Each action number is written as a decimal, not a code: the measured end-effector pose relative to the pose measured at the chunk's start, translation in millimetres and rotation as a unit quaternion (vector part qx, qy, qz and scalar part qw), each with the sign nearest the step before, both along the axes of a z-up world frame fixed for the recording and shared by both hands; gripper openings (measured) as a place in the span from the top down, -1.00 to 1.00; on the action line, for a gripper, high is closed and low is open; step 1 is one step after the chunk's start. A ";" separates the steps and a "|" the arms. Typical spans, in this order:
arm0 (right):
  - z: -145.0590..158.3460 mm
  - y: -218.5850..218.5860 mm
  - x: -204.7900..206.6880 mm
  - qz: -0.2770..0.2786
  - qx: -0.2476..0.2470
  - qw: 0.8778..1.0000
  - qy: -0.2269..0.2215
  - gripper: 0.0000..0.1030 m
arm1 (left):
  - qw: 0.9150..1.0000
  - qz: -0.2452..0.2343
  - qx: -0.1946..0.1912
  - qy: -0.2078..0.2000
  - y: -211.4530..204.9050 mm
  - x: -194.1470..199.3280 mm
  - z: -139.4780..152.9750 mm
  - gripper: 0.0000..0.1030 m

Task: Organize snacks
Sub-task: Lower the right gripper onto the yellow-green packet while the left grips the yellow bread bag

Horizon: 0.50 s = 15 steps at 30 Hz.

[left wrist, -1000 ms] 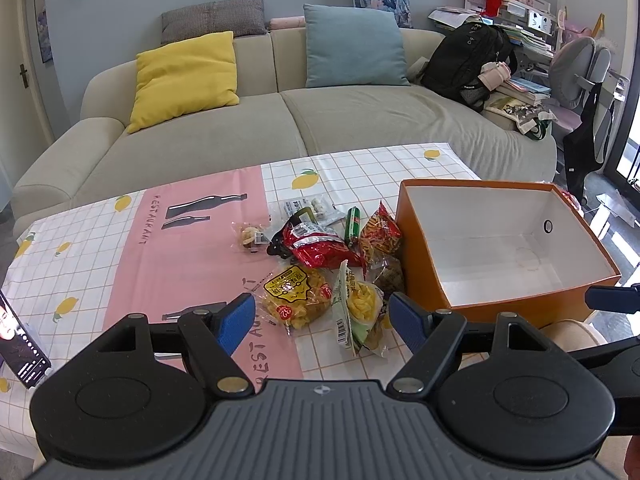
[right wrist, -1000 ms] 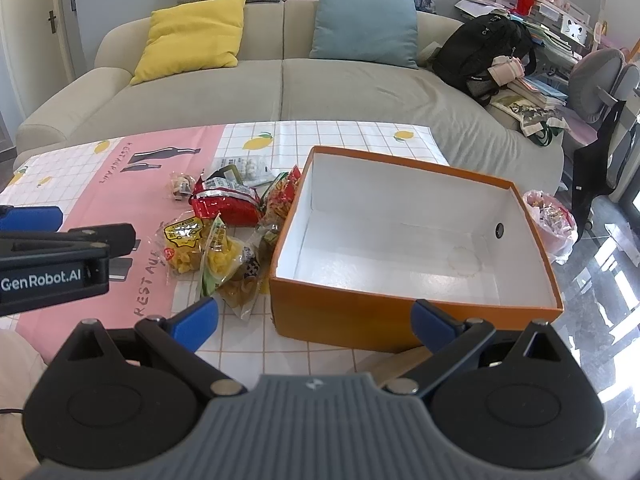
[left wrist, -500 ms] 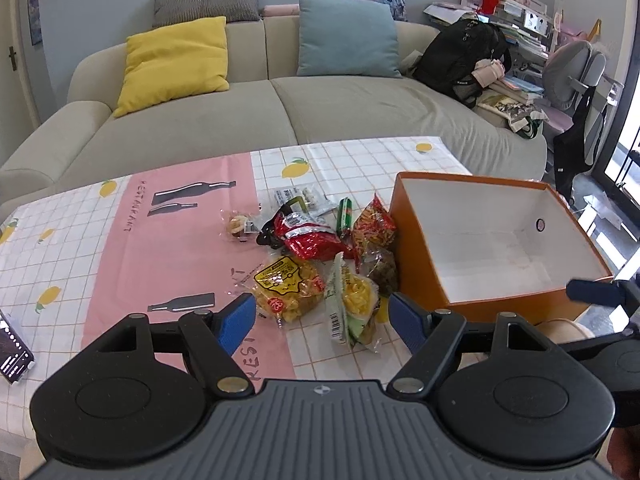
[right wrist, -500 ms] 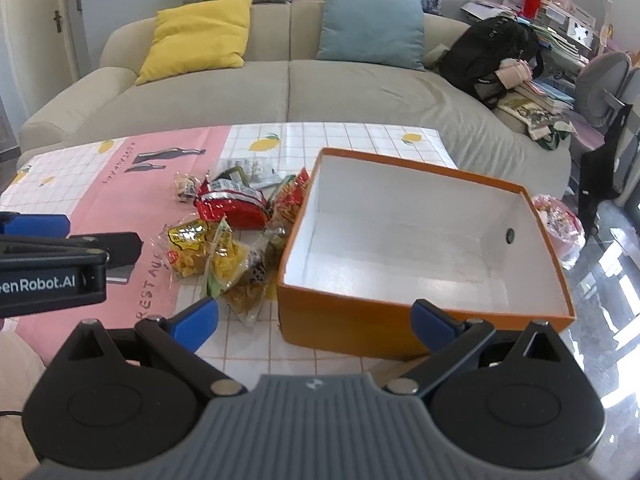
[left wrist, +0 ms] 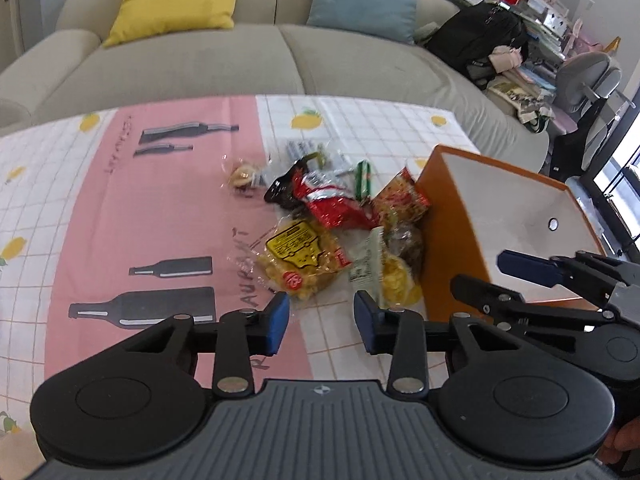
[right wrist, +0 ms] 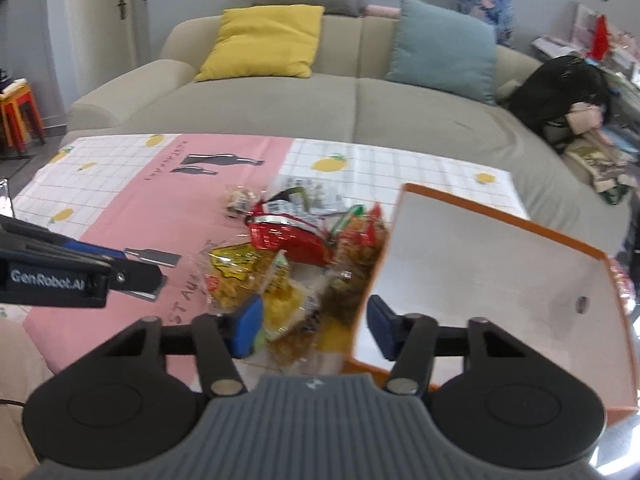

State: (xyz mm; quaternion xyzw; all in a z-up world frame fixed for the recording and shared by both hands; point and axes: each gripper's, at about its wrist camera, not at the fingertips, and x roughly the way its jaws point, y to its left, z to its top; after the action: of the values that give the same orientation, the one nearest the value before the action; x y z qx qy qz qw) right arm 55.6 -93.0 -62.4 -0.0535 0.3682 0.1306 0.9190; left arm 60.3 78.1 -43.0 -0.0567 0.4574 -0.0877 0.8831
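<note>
Left wrist view: left gripper (left wrist: 322, 322) part spread, jaws just been closing, nothing between them, above tabletop (left wrist: 120, 208); snacks (left wrist: 332, 232) heaped just beyond, touching box (left wrist: 448, 240) at its left wall. Right wrist view: right gripper (right wrist: 314, 326) likewise part spread, just been closing, empty, over near snacks and box corner.
</note>
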 end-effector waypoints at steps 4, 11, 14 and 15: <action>-5.1 14.3 17.6 0.032 0.004 0.999 0.005 0.09 | 1.000 -0.008 0.015 0.016 8.5 16.0 -12.3 -0.04; -26.1 40.0 47.8 0.065 -0.026 0.997 0.034 0.09 | 0.998 -0.015 -0.012 0.056 21.1 44.5 -38.7 -0.14; -37.7 47.3 56.9 0.074 -0.040 0.995 0.047 0.10 | 0.997 -0.004 -0.016 0.073 24.1 56.6 -52.2 -0.22; -41.4 49.2 59.6 0.076 -0.046 0.995 0.050 0.10 | 0.997 0.001 -0.022 0.077 25.3 60.6 -56.4 -0.27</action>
State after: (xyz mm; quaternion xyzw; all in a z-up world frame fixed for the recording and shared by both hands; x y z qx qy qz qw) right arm 115.2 -43.9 -103.8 -0.1165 0.4140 0.1855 0.8835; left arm 120.9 103.5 -99.4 -0.0835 0.5222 -0.0922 0.8437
